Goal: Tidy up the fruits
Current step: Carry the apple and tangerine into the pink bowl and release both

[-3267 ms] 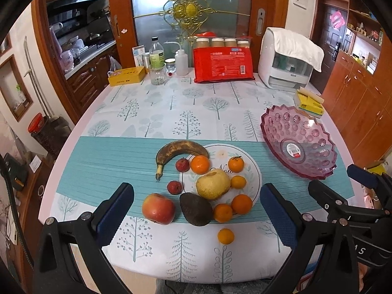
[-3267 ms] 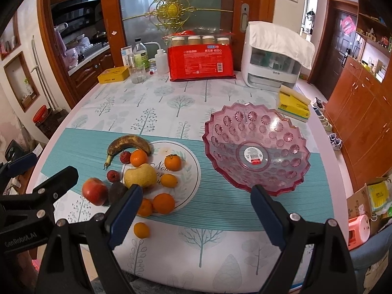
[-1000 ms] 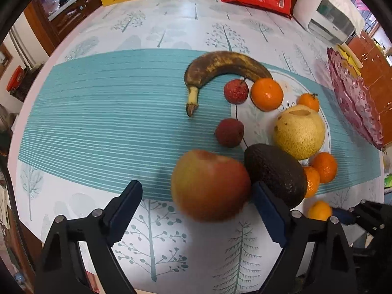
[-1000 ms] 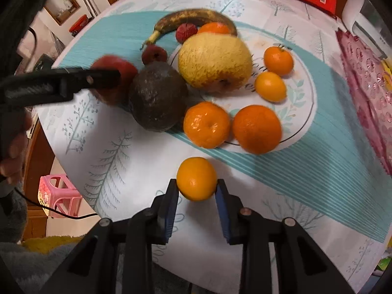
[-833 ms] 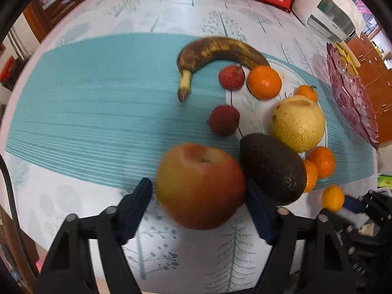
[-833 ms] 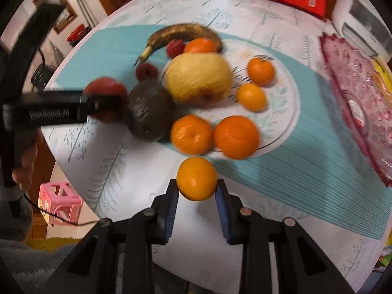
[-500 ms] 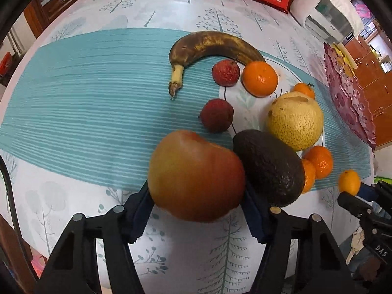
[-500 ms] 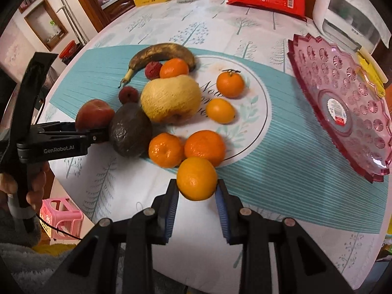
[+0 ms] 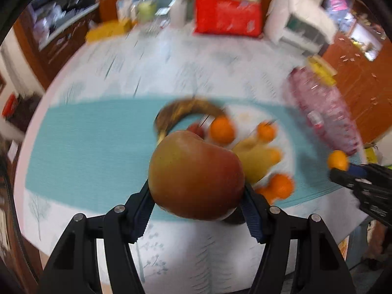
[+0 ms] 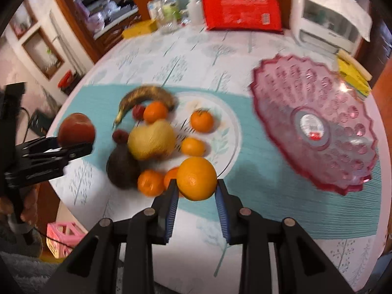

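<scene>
My left gripper point(image 9: 196, 196) is shut on a red-yellow apple point(image 9: 196, 175), lifted above the table; the same apple point(image 10: 76, 129) shows at the left of the right wrist view. My right gripper point(image 10: 196, 191) is shut on a small orange point(image 10: 196, 178), also raised; that orange point(image 9: 338, 160) appears at the right of the left wrist view. Left on the white plate point(image 10: 227, 132) and teal runner are a pear point(image 10: 152, 139), an avocado point(image 10: 122, 166), a brown banana point(image 10: 147, 96), two lychees and several oranges. The pink glass bowl point(image 10: 316, 122) stands to the right.
At the table's back stand a red package point(image 10: 242, 12), a white appliance point(image 10: 328, 22), bottles point(image 10: 169, 12) and a yellow box point(image 10: 139, 30). Yellow sponges point(image 10: 352, 76) lie behind the bowl. A pink crate point(image 10: 62, 235) sits on the floor beyond the near table edge.
The left jaws closed on the apple and lifted it off the table. The right gripper rose with the orange and shifted toward the pink bowl.
</scene>
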